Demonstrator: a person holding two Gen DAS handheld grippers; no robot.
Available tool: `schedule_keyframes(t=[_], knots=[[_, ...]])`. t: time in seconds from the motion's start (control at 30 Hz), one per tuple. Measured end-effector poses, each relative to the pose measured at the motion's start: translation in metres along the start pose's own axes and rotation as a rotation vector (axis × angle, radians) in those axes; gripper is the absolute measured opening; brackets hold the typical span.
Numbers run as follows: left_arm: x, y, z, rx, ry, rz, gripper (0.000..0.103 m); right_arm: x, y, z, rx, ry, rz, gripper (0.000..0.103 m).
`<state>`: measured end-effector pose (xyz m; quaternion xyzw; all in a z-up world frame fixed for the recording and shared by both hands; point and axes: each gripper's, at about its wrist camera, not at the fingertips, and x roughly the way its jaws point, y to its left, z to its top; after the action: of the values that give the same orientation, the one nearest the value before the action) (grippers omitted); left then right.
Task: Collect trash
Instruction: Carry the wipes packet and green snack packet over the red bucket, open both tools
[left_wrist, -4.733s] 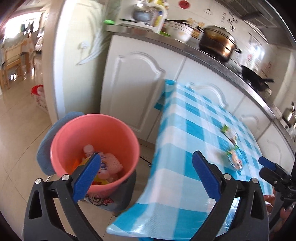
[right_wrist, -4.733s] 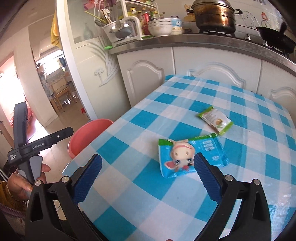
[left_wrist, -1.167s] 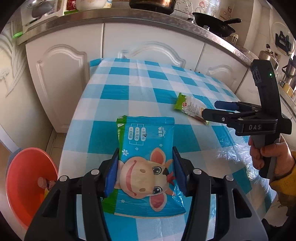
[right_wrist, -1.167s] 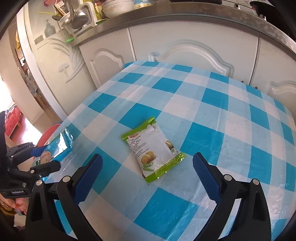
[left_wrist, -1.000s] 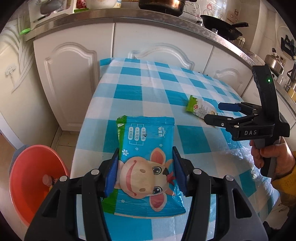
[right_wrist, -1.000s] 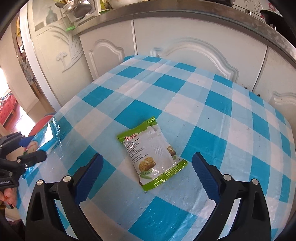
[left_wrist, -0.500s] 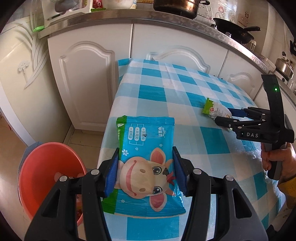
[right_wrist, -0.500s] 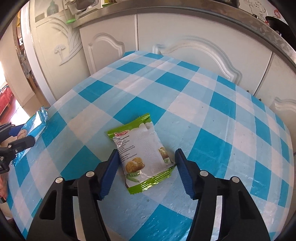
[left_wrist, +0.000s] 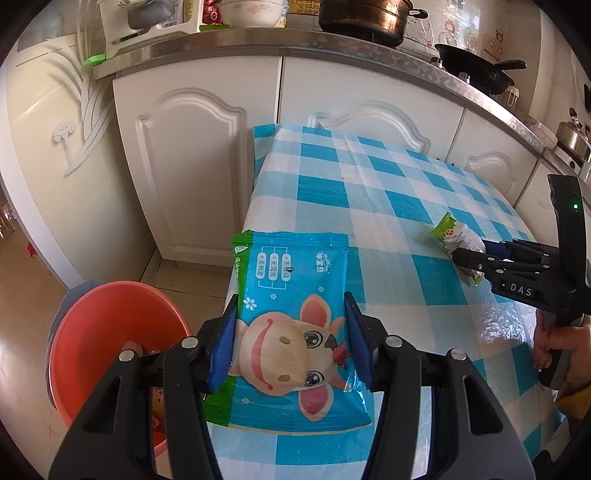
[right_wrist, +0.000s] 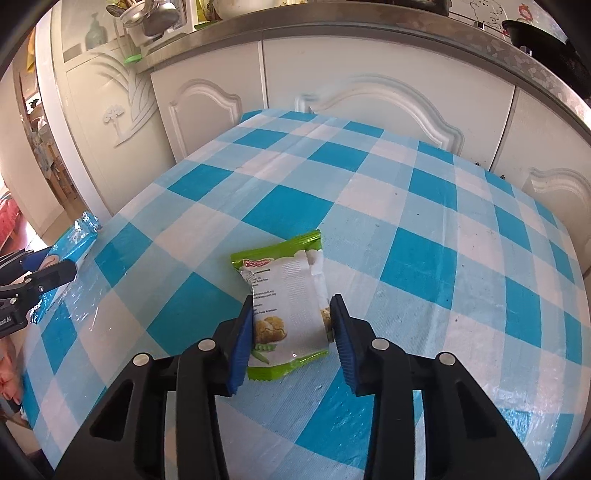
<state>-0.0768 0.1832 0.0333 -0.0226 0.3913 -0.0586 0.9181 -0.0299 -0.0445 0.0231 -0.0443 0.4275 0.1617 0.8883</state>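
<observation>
From the left wrist view, the left hand-held gripper (left_wrist: 290, 341) is clamping the blue wet-wipe pack (left_wrist: 291, 317) by its two long edges, the jaws partly closed and both pads pressing on the wrapper. The pack is riding clear of the desk (left_wrist: 354, 192), over its near corner. The red bucket (left_wrist: 110, 332) is sitting on the floor at about 8 o'clock from the pack, with some rubbish already inside it. At 3 o'clock, the right hand-held gripper (left_wrist: 471, 254) is reaching onto the green snack packet (left_wrist: 456, 240), with a person's hand (left_wrist: 561, 350) gripping its handle.

From the right wrist view, the right hand-held gripper (right_wrist: 291, 332) has just been closing its jaws around the green snack packet (right_wrist: 286, 302), which is lying on the checked desk (right_wrist: 424, 258). The pads are now squeezing the wrapper's sides, and it is bowing between them; the packet is not yet lifted. The blue pack (right_wrist: 75, 236) is showing at 9 o'clock in the left hand-held gripper (right_wrist: 33, 273).

The step in hand looks like a double pick-up: one piece is already being carried, the other is just being gripped. The next move probably calls for raising the packet off the cloth, then swinging both pieces toward 8 o'clock, over the bucket's mouth, before letting go. The slick, thin wrapper may slip if the squeeze is light.
</observation>
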Motion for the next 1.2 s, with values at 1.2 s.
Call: schedule_keyframes(t=[1.2], knots=[[-0.034,0.063,-0.015,-0.124,-0.05,0.116,0.054,-0.042,0.062,-0.001,-0.005,-0.055,0.091,0.04]])
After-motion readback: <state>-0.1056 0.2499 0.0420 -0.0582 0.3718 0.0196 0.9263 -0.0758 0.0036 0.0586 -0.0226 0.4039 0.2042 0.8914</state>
